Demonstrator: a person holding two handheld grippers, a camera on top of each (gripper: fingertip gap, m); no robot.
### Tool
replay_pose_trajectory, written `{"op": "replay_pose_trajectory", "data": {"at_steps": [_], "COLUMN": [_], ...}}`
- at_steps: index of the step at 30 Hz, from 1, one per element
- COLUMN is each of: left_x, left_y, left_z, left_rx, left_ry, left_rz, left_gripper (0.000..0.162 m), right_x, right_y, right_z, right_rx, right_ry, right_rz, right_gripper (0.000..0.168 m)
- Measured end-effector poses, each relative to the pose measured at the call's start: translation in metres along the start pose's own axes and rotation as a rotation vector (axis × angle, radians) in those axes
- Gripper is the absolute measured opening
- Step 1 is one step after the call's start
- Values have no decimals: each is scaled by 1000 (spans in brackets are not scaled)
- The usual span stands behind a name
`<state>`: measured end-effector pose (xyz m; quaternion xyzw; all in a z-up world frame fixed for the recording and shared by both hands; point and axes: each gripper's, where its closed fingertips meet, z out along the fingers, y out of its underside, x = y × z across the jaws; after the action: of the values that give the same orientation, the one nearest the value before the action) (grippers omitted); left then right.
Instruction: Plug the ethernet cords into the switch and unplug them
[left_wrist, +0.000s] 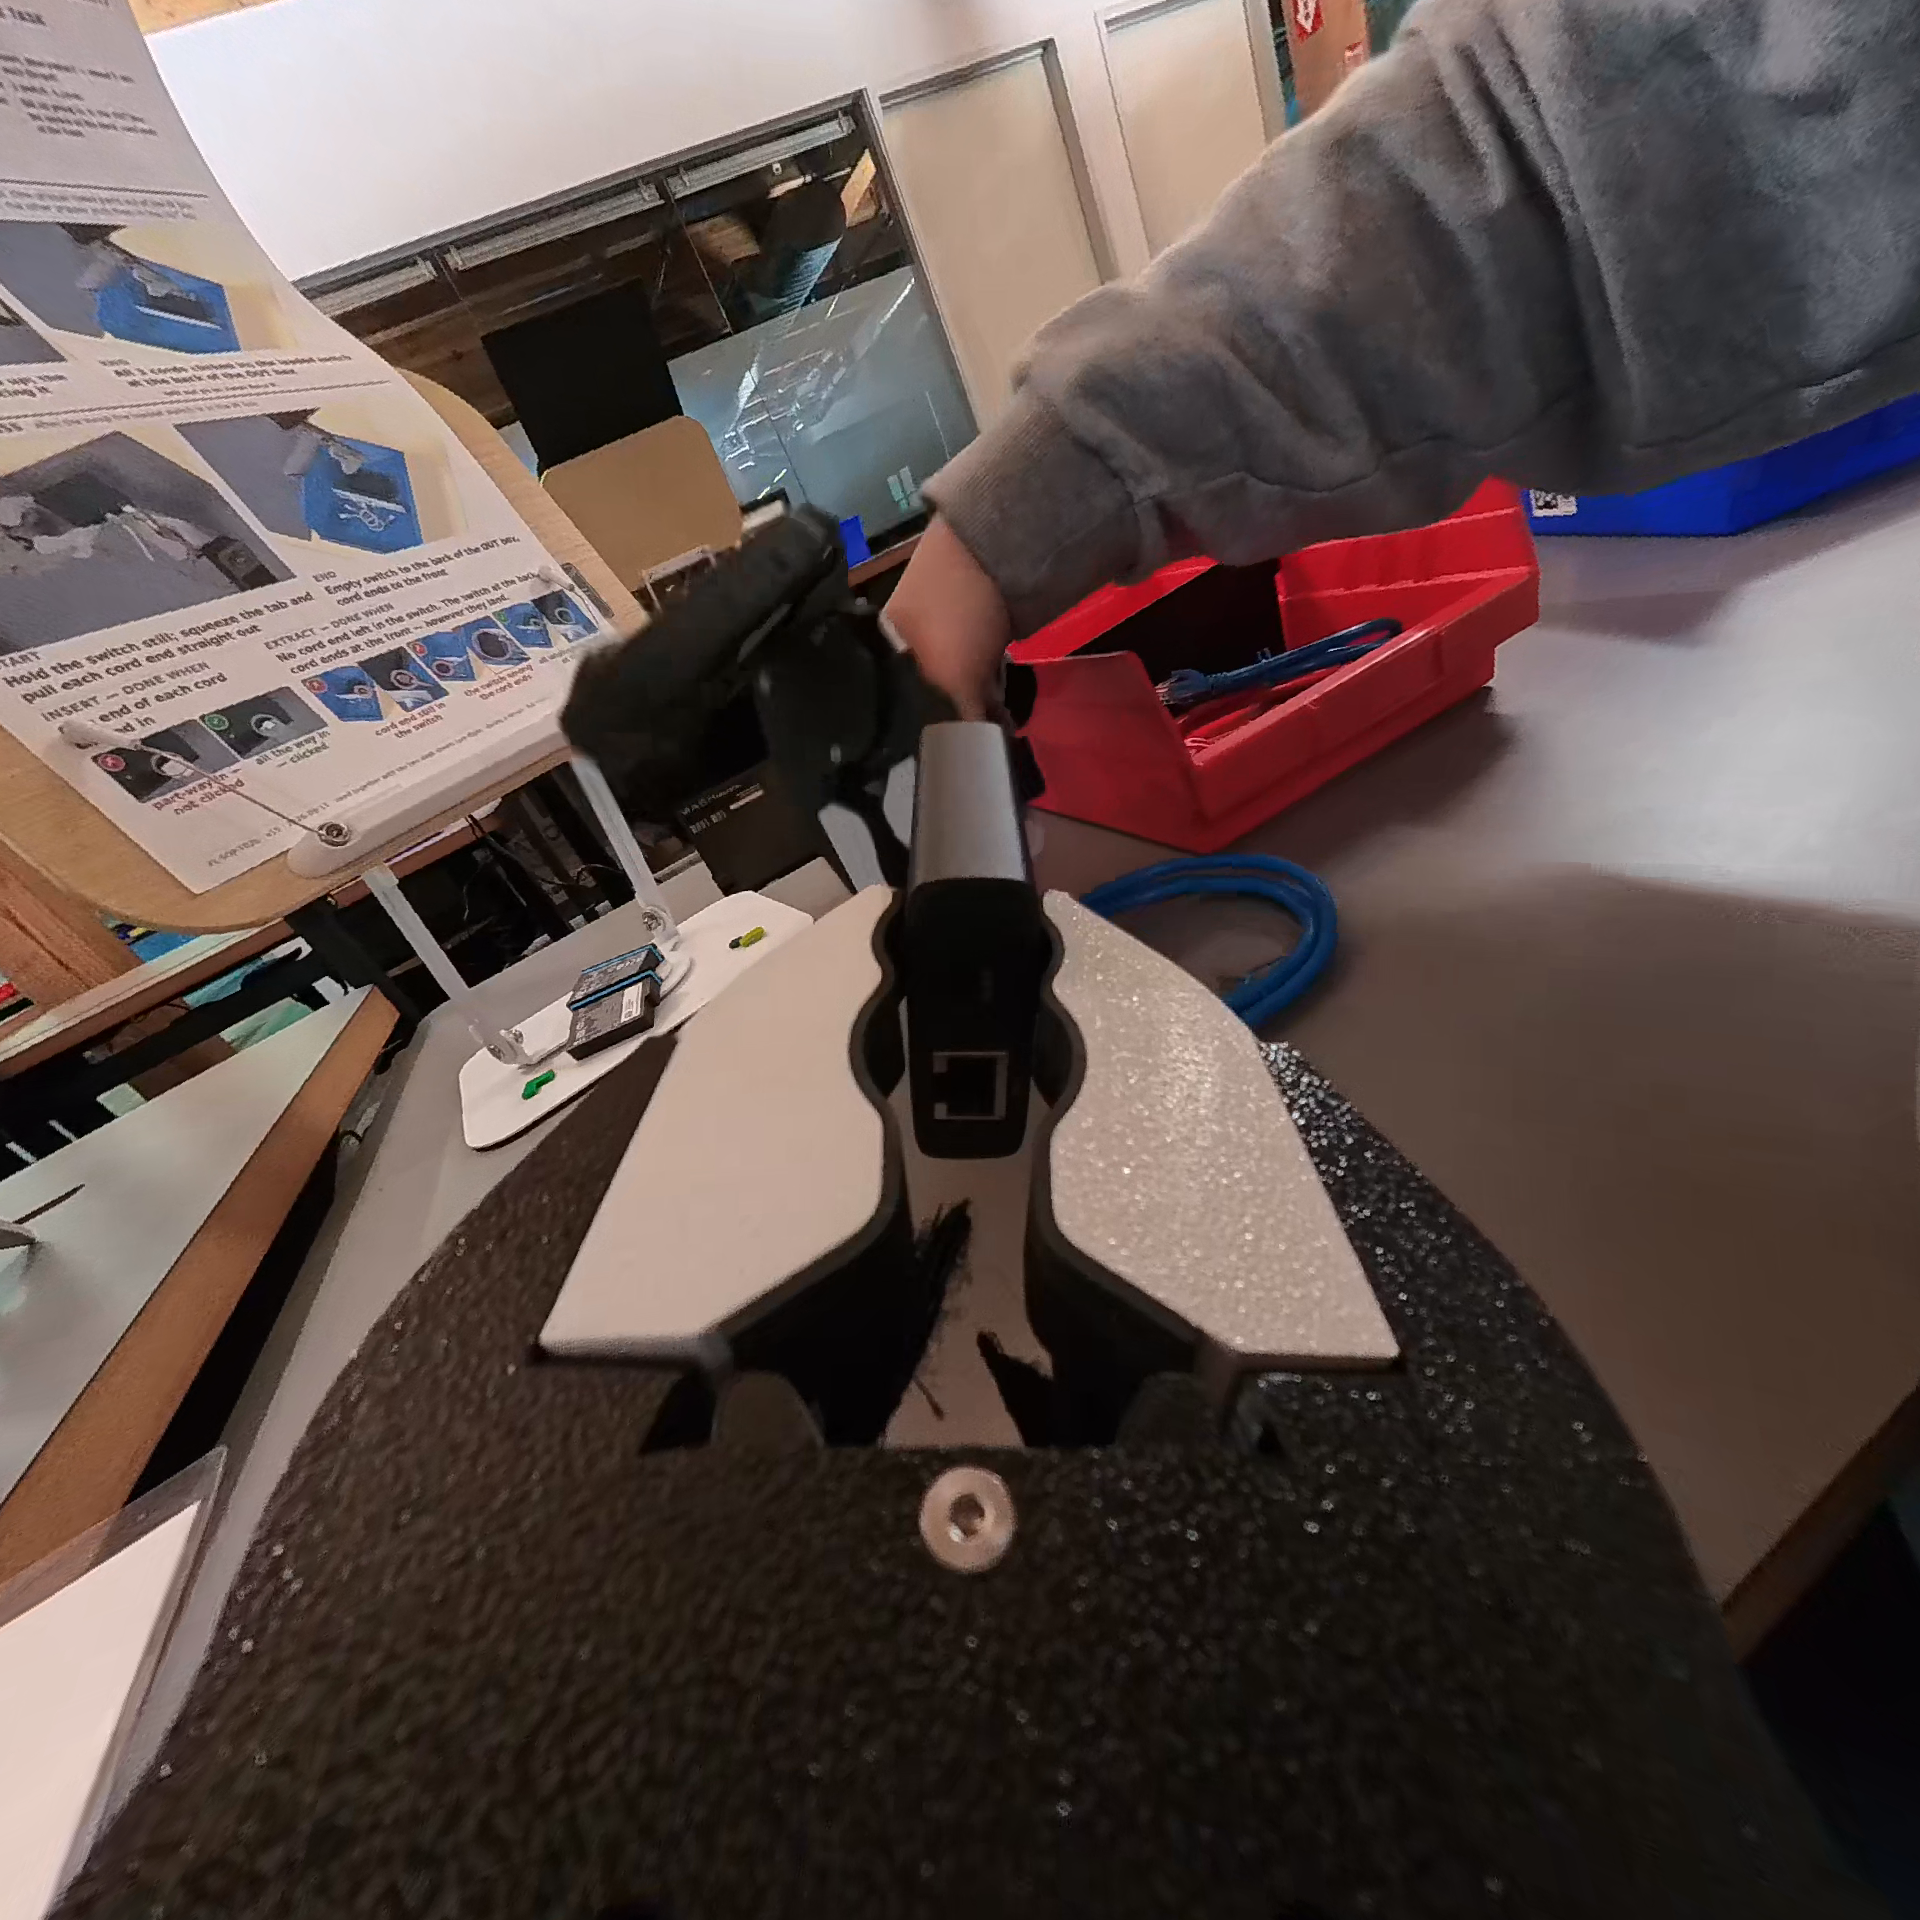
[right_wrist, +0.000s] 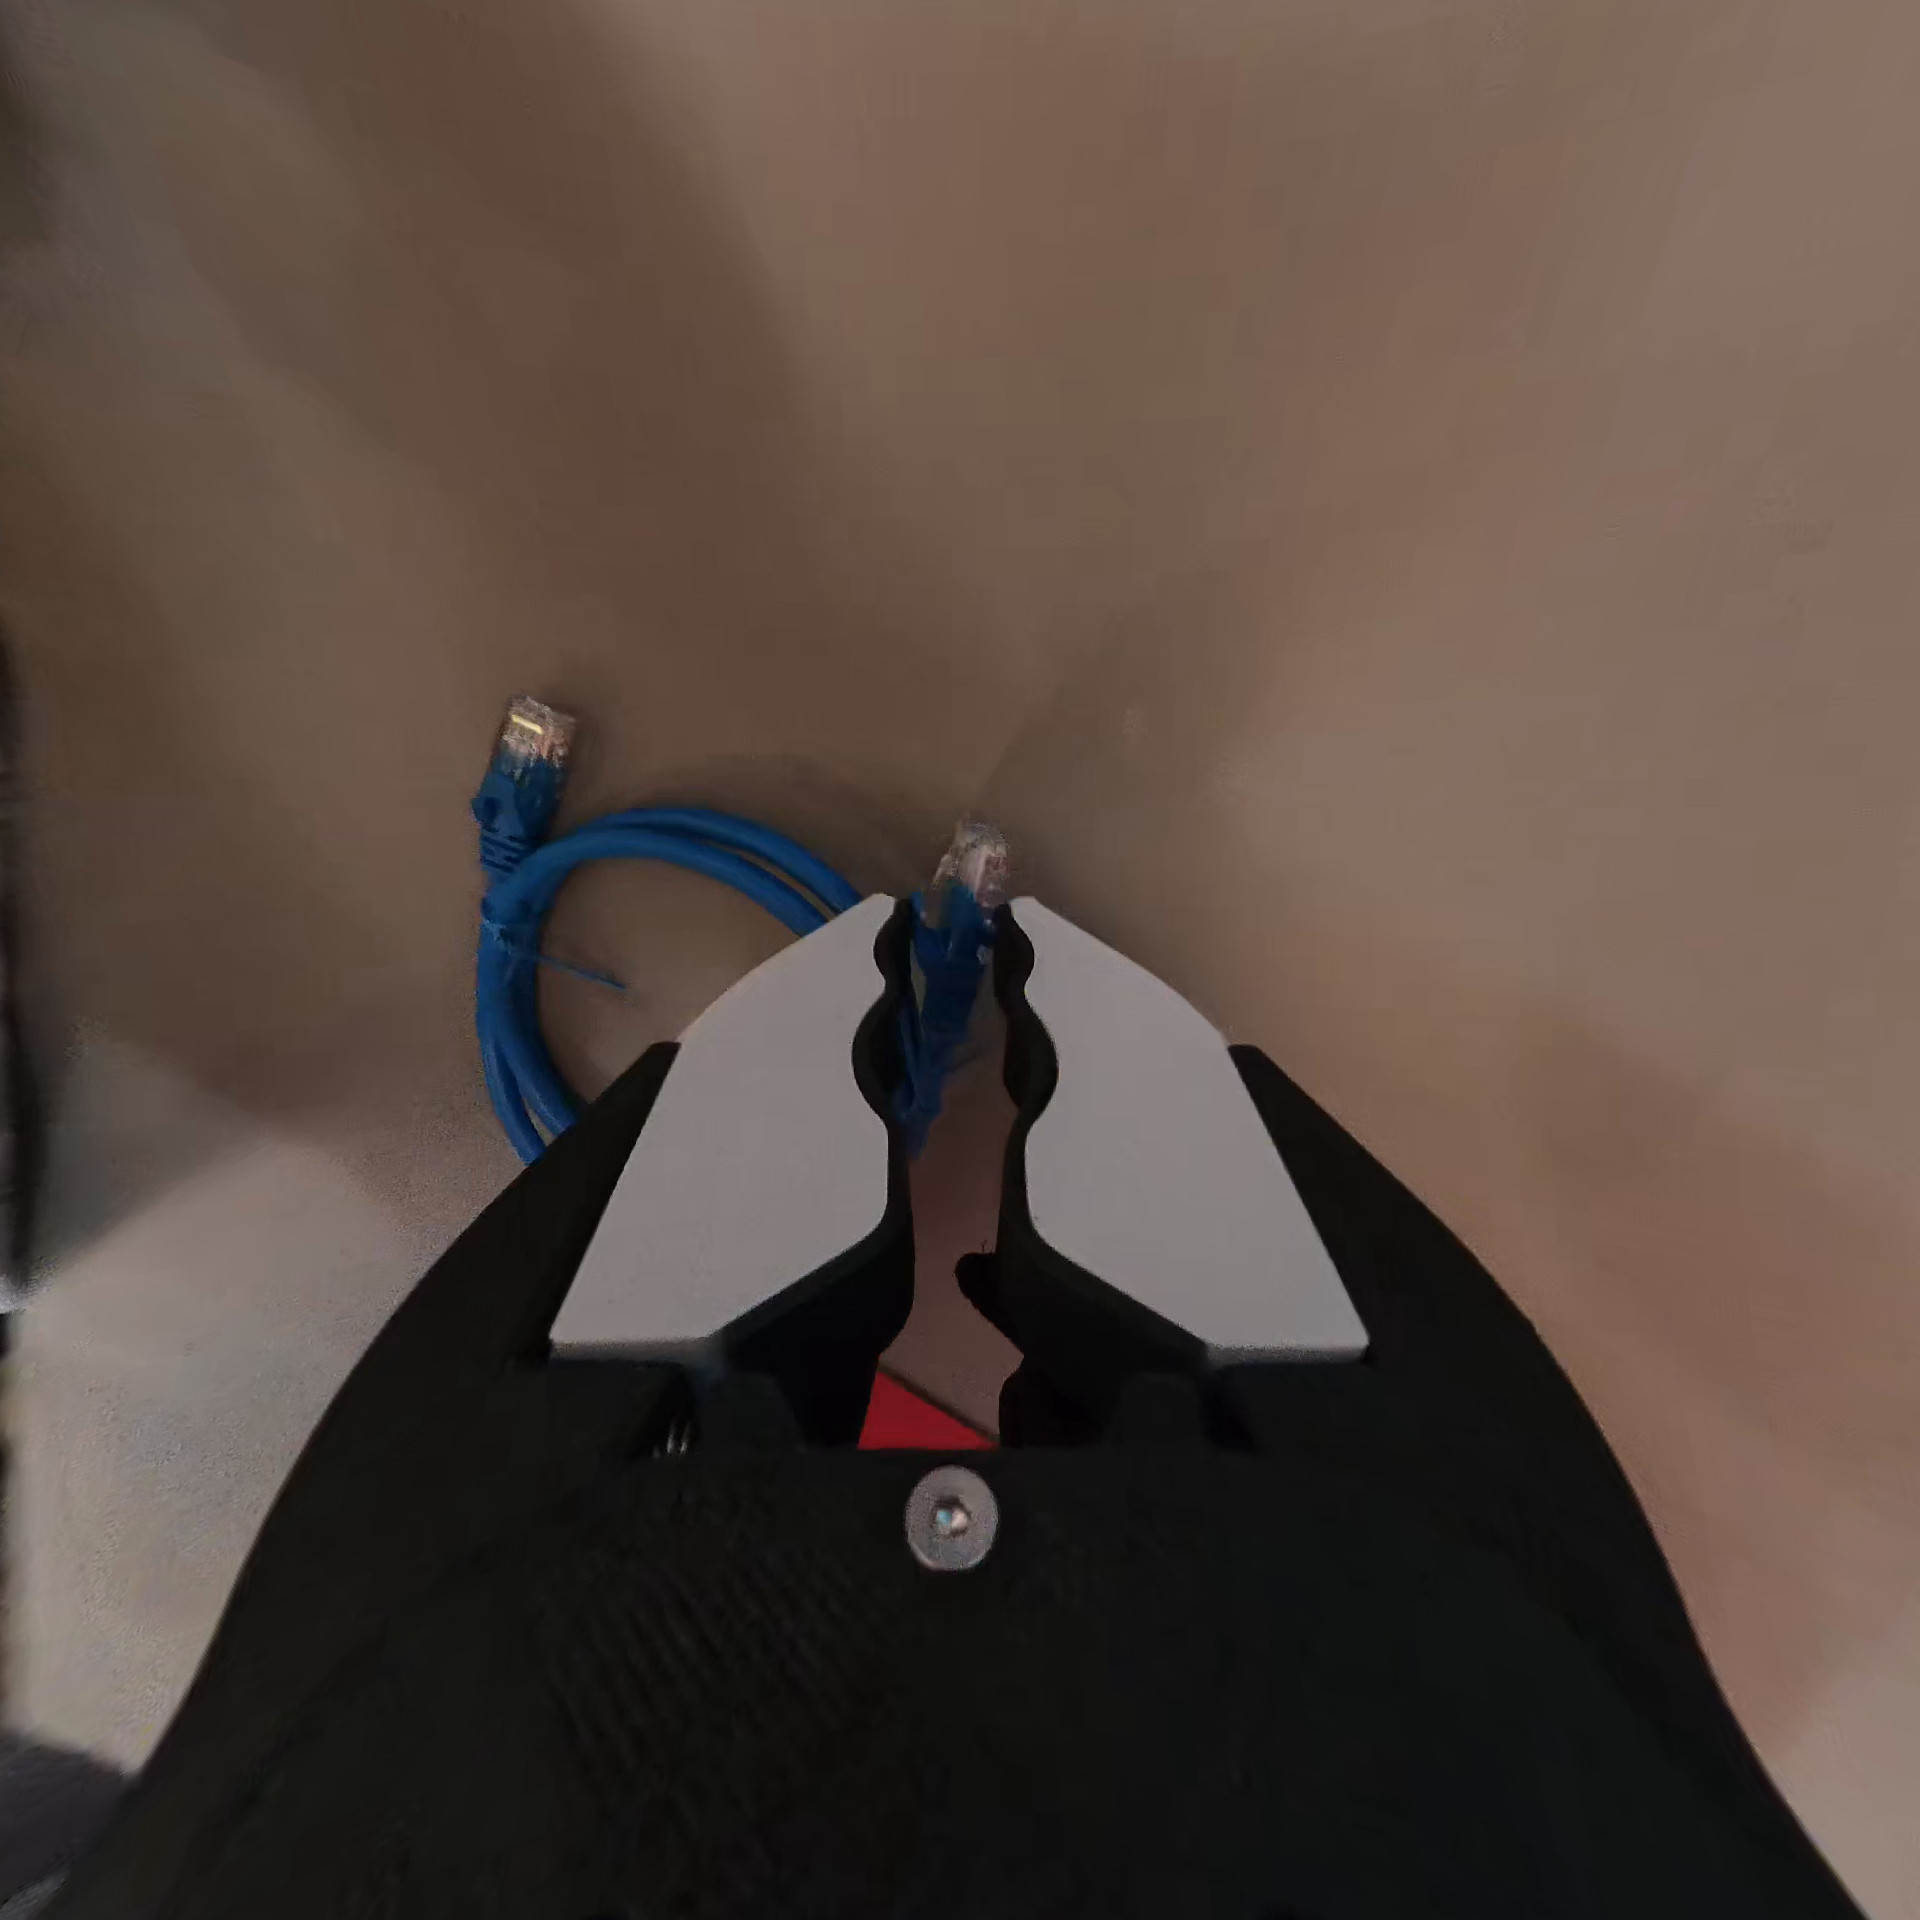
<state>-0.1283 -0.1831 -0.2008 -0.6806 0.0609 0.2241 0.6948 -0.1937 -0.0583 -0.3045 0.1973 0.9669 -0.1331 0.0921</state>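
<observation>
Red bin (left_wrist: 1351, 665) on grey table (left_wrist: 1610, 935); instruction board (left_wrist: 208, 520) left.

Left wrist view: bright, even indoor light. Speckled glare on right finger (left_wrist: 1174, 1132) of left claw (left_wrist: 966, 935); left finger matte. Broad soft shadow on desk (left_wrist: 1558, 987) beneath grey sleeve (left_wrist: 1455, 281). Right claw (left_wrist: 748, 675) motion-blurred. Strong wide-angle bending at edges; window (left_wrist: 748, 343) shows reflections.

Right wrist view: dimmer, warm brown cast. Desk (right_wrist: 1351, 520) smeared, soft overlapping shadows. Blue cable (right_wrist: 644, 842) and plugs slightly soft. Corners dark, blurred.
</observation>
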Motion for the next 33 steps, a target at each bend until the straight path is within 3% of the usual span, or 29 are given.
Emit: {"op": "replay_pose_trajectory", "data": {"at_steps": [8, 14, 18, 22, 28, 33], "left_x": [-13, -9, -5, -1, 5, 5], "left_y": [-20, -46, -65, -82, -105, -107], "left_z": [-3, 0, 2, 8, 15, 20], "left_rx": [79, 197, 265, 309, 387, 410], "left_ry": [-61, -65, -59, -70, -77, -73], "left_rz": [-61, -77, -40, 26, 90, 72], "left_gripper": [20, 20, 20, 20, 21, 21], "right_x": [-57, -91, -116, -132, -145, -151], "right_y": [-46, -43, -48, -53, -58, -57], "right_z": [-86, -120, -141, -161, -170, -171], "right_rx": [403, 586, 706, 727, 606, 589], "right_ry": [551, 860, 968, 1133, 1366, 1418], "right_rz": [-430, -533, -579, -652, -771, -801], "right_gripper": [13, 13, 12, 12, 12, 12]}}
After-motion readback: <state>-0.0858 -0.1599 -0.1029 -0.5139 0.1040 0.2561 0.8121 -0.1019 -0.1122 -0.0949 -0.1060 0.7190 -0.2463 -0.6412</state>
